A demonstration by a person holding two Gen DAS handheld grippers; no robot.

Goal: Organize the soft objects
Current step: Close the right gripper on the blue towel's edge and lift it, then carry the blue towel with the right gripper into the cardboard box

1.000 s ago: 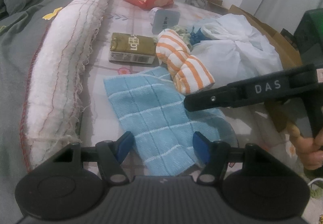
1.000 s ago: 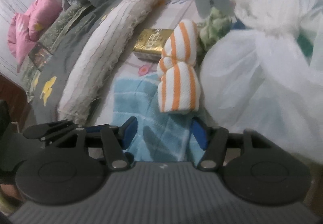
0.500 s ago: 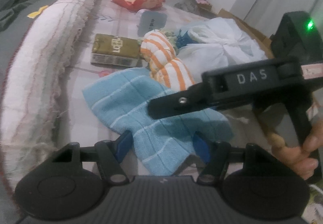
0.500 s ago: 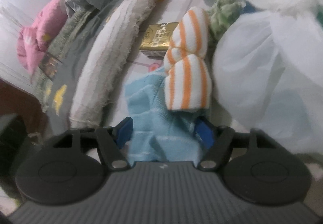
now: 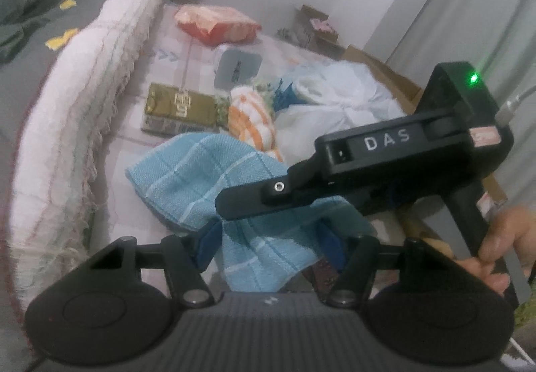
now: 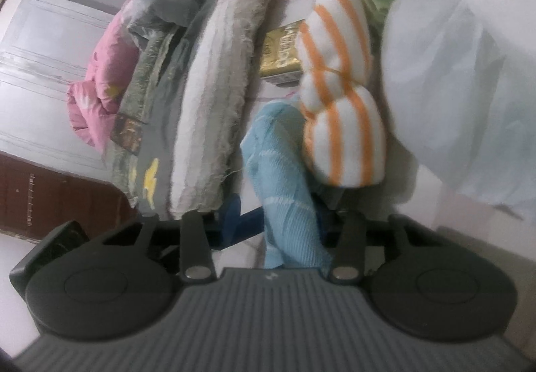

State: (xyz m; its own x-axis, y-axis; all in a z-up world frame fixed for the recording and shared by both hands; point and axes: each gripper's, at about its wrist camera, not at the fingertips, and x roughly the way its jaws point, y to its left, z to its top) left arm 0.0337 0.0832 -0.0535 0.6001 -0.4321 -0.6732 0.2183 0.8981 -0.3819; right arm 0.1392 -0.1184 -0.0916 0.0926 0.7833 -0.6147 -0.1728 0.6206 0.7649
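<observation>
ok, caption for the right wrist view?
Right gripper closing on bunched blue towel, beside orange-striped cloth.

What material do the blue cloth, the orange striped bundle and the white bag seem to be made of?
Blue cloth: woven cotton-like towelling, matte; a ribbed weave with pale grid lines shows.
Orange striped bundle: soft knit or terry fabric, matte, probably cotton; it bulges in rounded rolls.
White bag: thin plastic film, it seems; translucent, crinkled, with a slight sheen.

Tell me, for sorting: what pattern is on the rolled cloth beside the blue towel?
Orange and white stripes, clearest from the right wrist.
</observation>
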